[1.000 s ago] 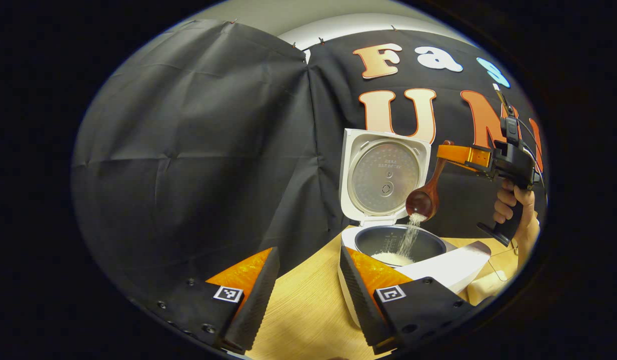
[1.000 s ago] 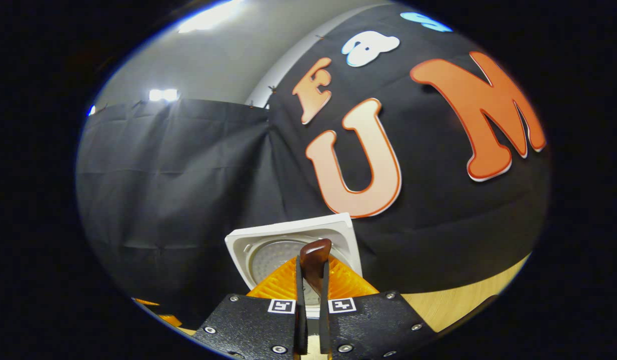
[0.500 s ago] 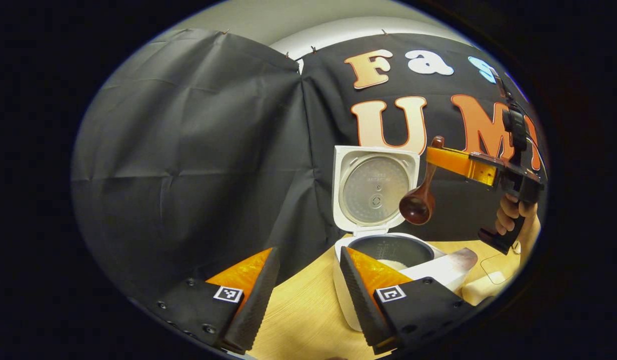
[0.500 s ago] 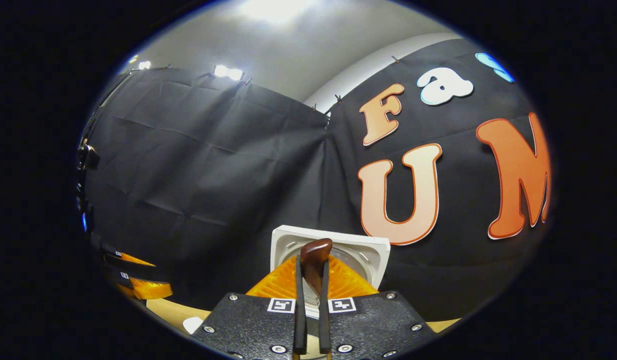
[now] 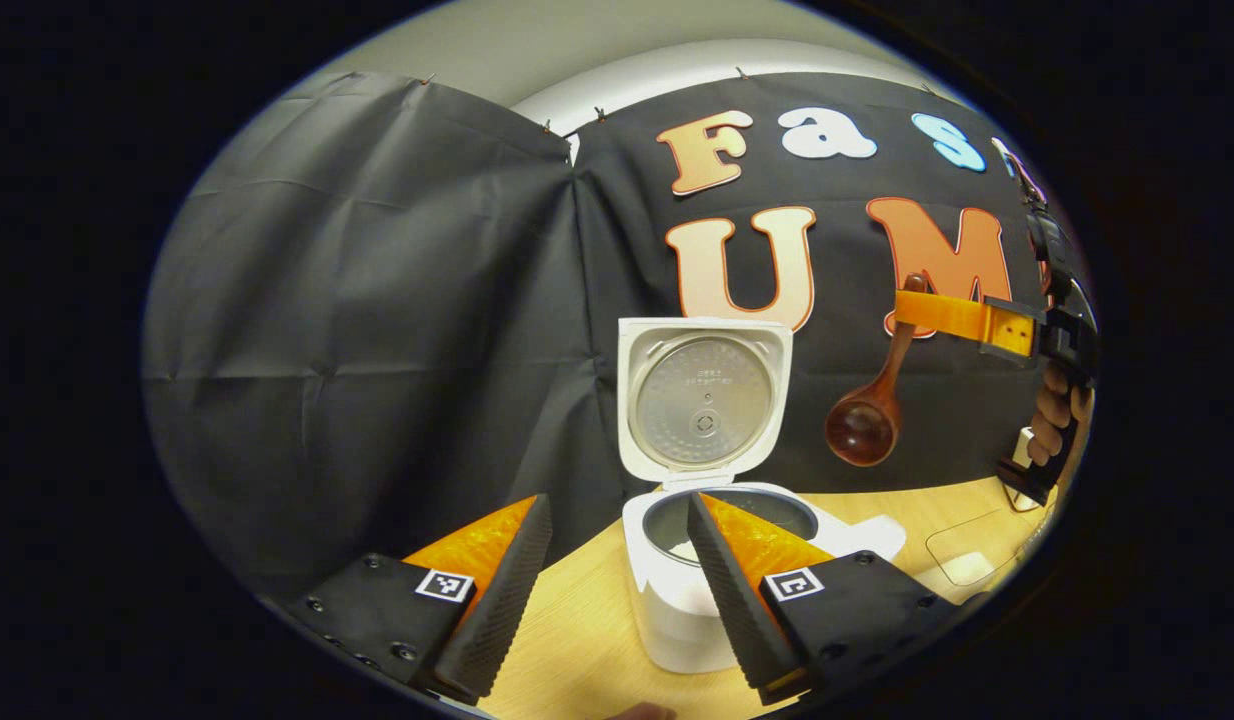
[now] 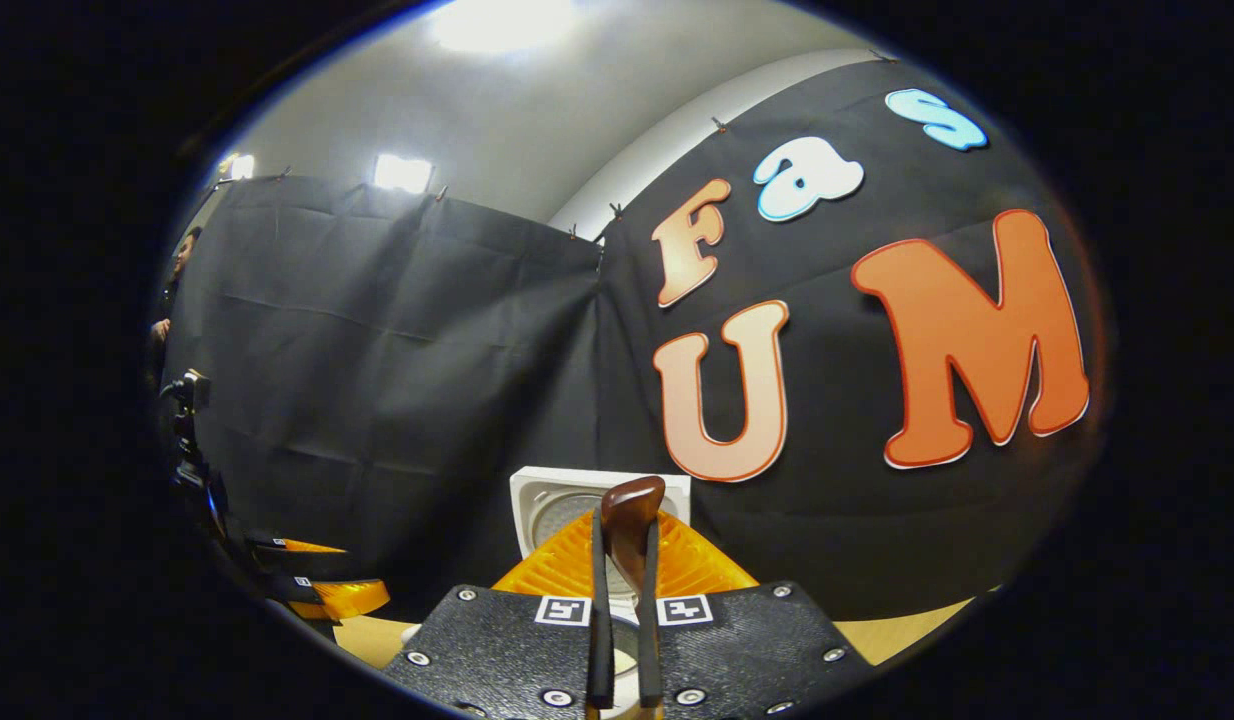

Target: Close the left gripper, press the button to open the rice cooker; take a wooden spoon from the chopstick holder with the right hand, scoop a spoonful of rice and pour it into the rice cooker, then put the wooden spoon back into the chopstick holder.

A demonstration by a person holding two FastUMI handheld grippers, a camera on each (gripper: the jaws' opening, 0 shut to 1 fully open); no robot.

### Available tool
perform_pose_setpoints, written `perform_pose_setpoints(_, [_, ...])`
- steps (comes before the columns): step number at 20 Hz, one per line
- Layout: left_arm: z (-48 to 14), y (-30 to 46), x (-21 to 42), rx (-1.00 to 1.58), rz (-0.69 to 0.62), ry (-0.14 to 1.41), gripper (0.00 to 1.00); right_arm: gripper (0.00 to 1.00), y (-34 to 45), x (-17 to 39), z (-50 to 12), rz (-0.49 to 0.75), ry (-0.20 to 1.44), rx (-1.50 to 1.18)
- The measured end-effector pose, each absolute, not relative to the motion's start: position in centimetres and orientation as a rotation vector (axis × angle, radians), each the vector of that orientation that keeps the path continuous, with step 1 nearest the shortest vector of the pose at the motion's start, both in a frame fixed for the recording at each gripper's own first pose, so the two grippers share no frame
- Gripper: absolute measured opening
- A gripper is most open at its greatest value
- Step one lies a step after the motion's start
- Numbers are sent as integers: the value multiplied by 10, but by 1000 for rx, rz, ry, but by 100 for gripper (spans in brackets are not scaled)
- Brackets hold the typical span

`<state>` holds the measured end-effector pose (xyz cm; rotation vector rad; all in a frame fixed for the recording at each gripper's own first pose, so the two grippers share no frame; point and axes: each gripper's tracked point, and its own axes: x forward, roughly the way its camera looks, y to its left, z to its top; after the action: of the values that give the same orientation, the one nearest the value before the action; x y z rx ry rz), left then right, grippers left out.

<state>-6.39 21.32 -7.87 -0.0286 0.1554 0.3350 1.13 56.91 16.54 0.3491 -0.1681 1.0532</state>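
Both fingers of the right tool (image 6: pixel 618 560) clamp the wooden spoon (image 5: pixel 869 415), its bowl hanging right of the rice cooker (image 5: pixel 677 590). Left tool (image 5: pixel 617 590), fingers apart, hides part of the pot.

You've got a white rice cooker (image 5: pixel 677 610) with a silvery, dotted inner lid (image 5: pixel 704 400) and dark grey pot (image 5: pixel 767 508). Your wooden spoon (image 5: pixel 865 425) is glossy reddish-brown, its handle (image 6: pixel 629 520) the same. Table (image 5: pixel 587 640) is pale wood-grain. Wall cloth (image 5: pixel 377 330) plain black; ceiling (image 6: pixel 537 110) light grey.
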Motion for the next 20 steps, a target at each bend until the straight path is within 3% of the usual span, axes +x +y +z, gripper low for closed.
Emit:
perform_pose_setpoints(12, [-73, 158, -28, -37, 274, 146, 90, 10, 453, 55, 144, 783, -136, 296])
perform_pose_setpoints(14, [-74, 149, -22, -34, 261, 148, 90, 14, 437, 58, 138, 750, -119, 298])
perform_pose_setpoints(15, [-74, 145, -19, -33, 254, 148, 89, 10, 428, 60, 136, 728, -114, 295])
perform_pose_setpoints(18, [-75, 135, -14, -29, 239, 149, 89, 14, 398, 69, 122, 642, -78, 277])
perform_pose_setpoints(20, [-75, 129, -11, -28, 228, 151, 90, 10, 378, 70, 113, 587, -41, 271])
